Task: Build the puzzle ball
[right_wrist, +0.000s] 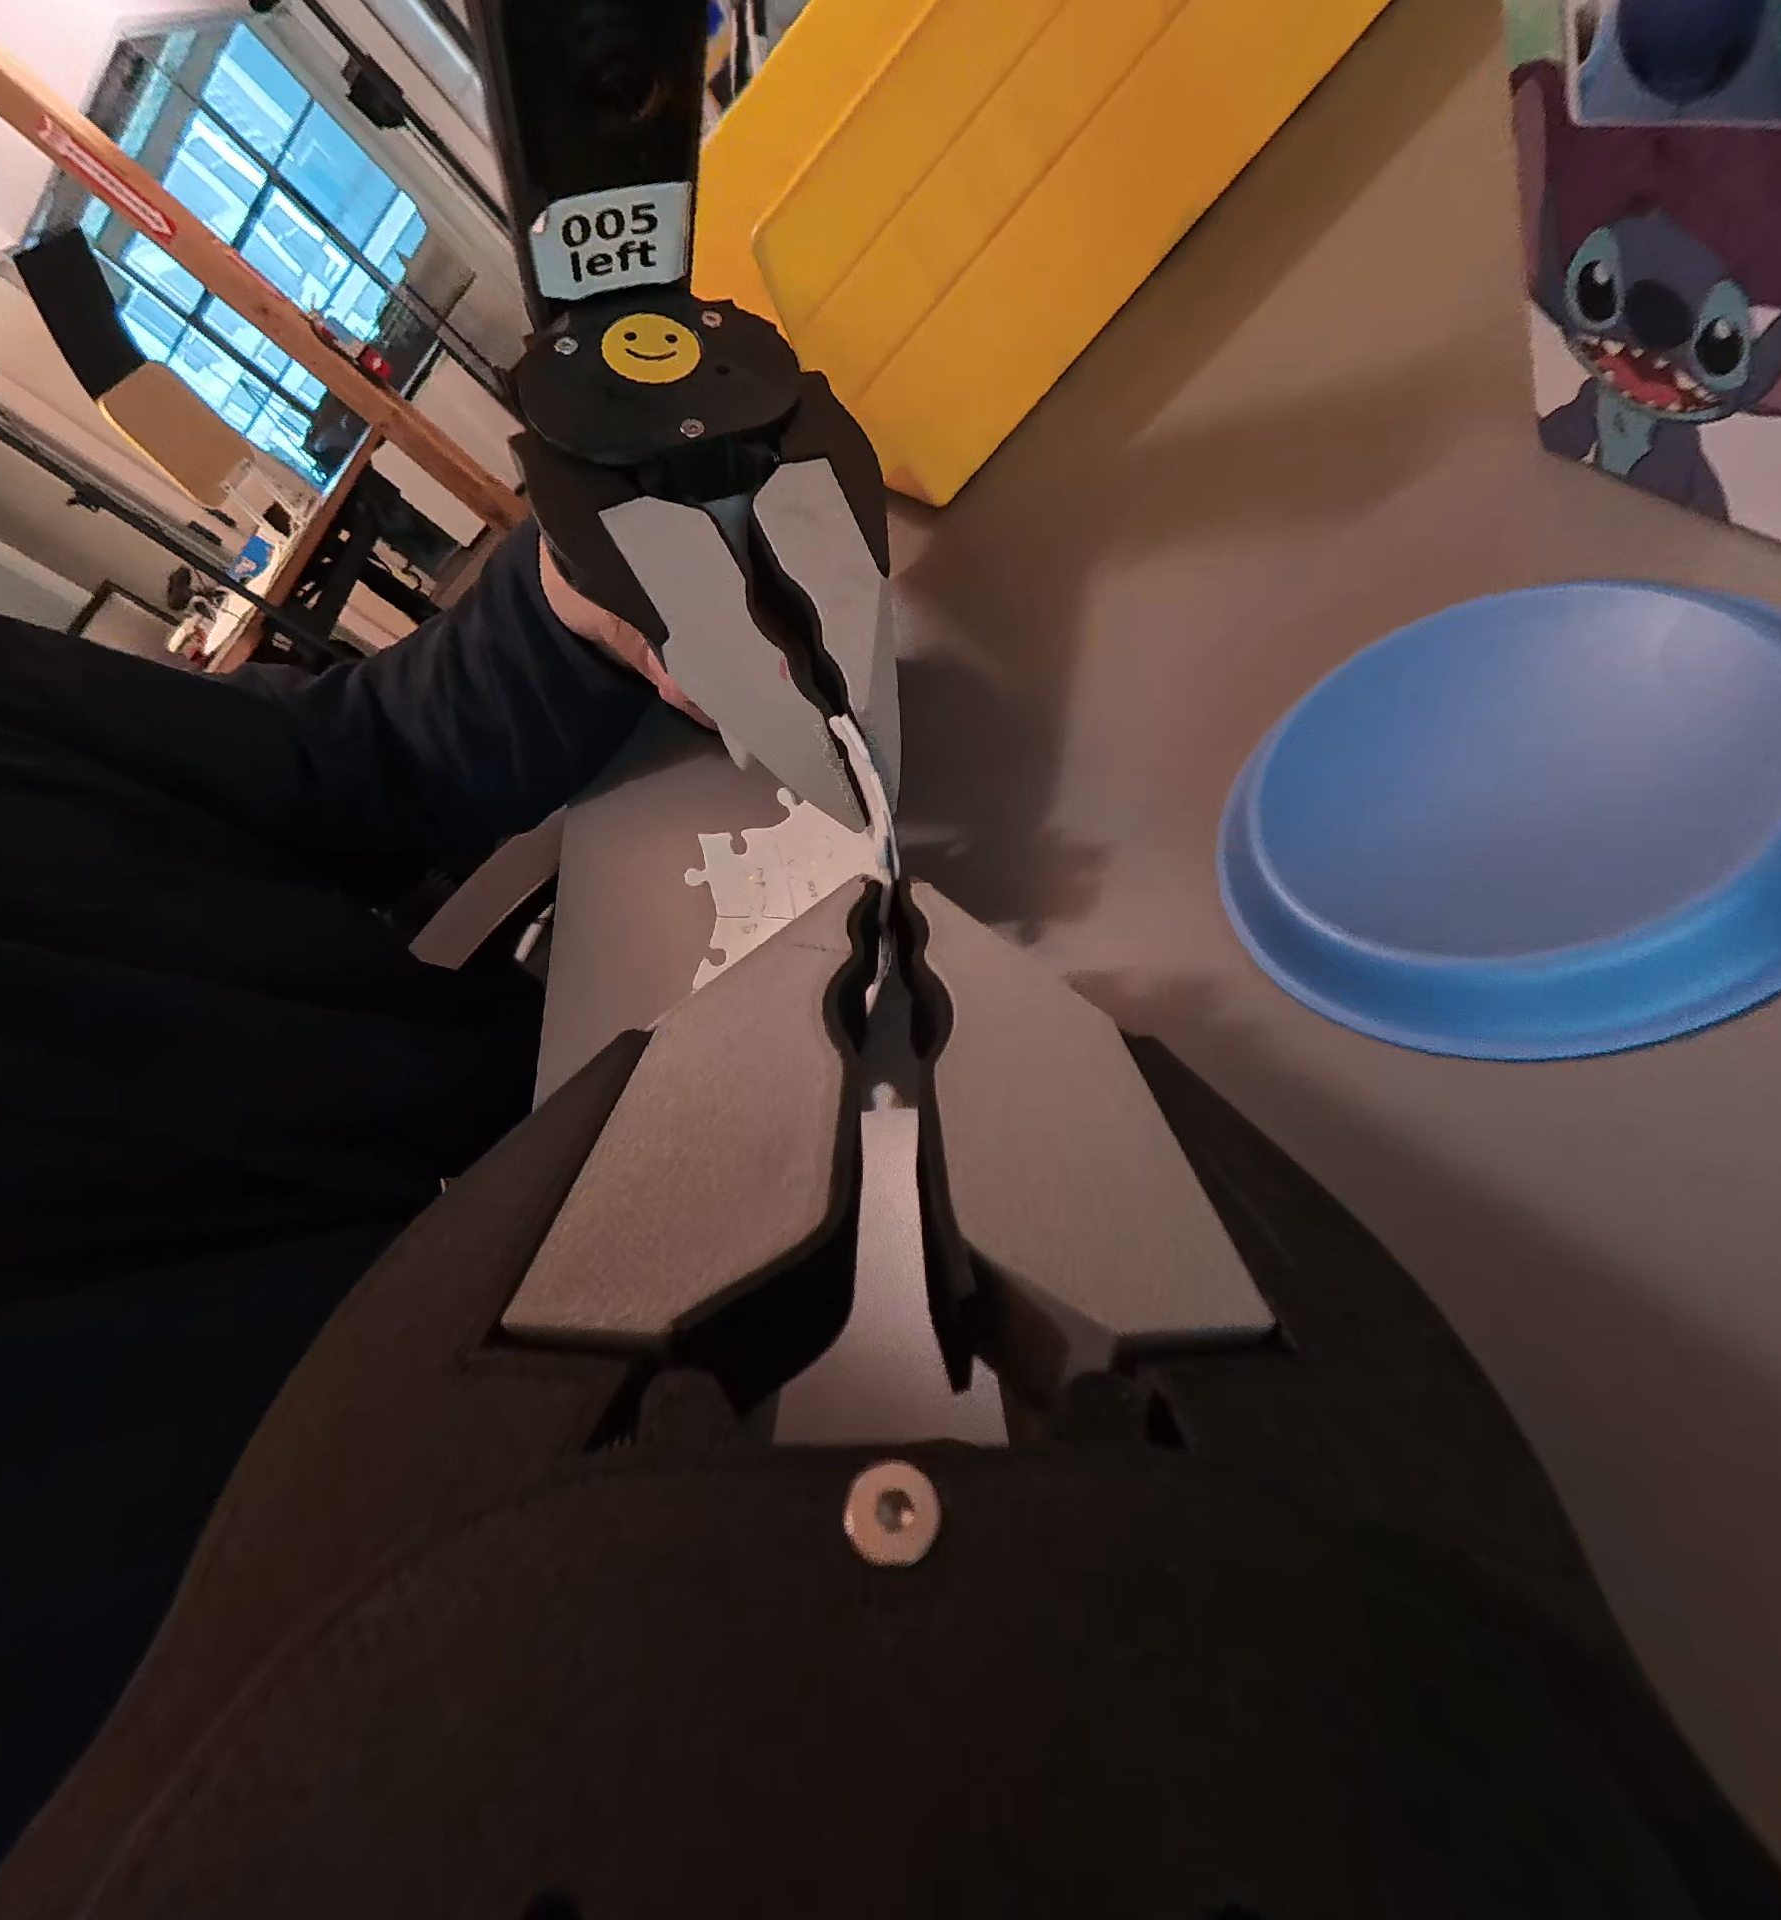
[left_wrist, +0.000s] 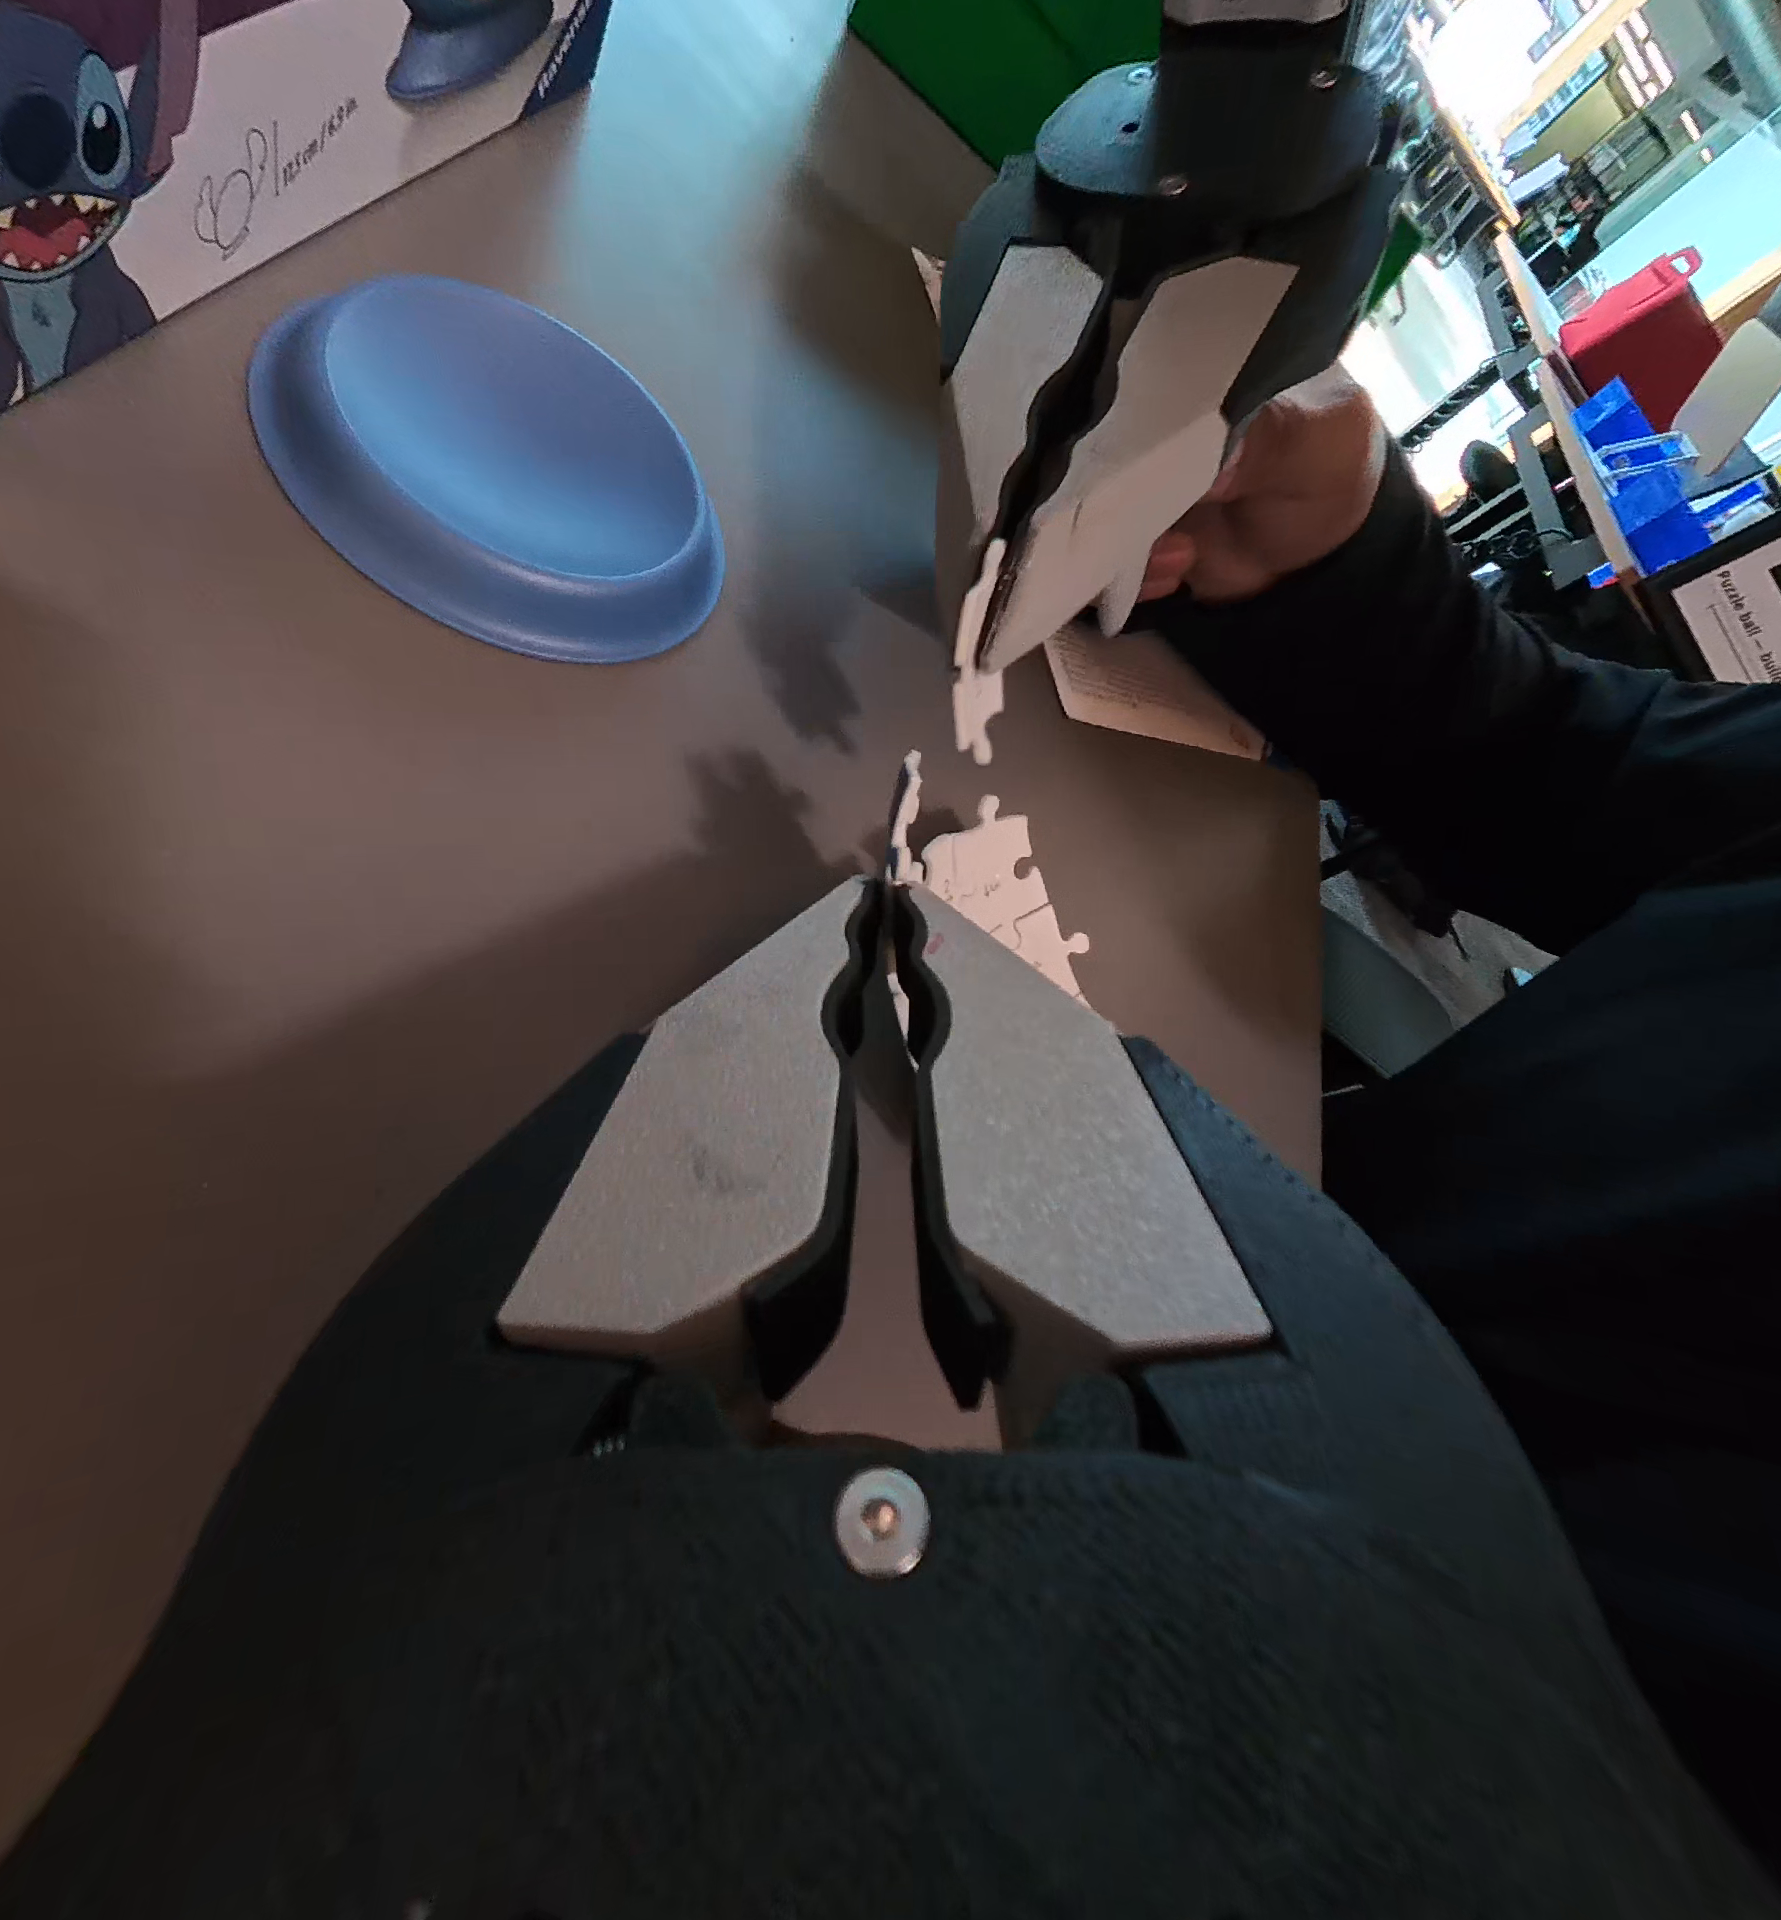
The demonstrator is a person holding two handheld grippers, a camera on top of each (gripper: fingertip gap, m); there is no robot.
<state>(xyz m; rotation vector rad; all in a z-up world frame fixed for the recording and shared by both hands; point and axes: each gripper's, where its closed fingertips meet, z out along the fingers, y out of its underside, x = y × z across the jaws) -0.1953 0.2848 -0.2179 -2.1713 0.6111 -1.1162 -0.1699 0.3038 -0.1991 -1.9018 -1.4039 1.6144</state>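
Observation:
My left gripper (left_wrist: 886, 885) is shut on a thin curved white puzzle piece (left_wrist: 907, 805), seen edge-on and sticking out past the fingertips. My right gripper (right_wrist: 891, 896) is shut on another white puzzle piece (left_wrist: 972, 696). The two grippers point at each other above the table, with the held pieces almost tip to tip. I cannot tell whether they touch. In the right wrist view the left gripper (right_wrist: 865, 816) holds its curved piece (right_wrist: 870, 790). In the left wrist view the right gripper (left_wrist: 990, 634) comes in from the upper right. A flat cluster of joined white pieces (left_wrist: 1011, 894) (right_wrist: 761, 883) lies on the table below.
A blue round dish (left_wrist: 481, 468) (right_wrist: 1551, 810) sits on the brown table (left_wrist: 242, 883). A puzzle box with a blue cartoon figure (left_wrist: 34, 208) (right_wrist: 1675, 312) stands behind it. There is a yellow bin (right_wrist: 969, 208), a green box (left_wrist: 969, 52) and a paper leaflet (left_wrist: 1135, 686). The table edge (left_wrist: 1317, 987) is near the person's dark sleeves. There is about 5 cm between the tips of the two grippers.

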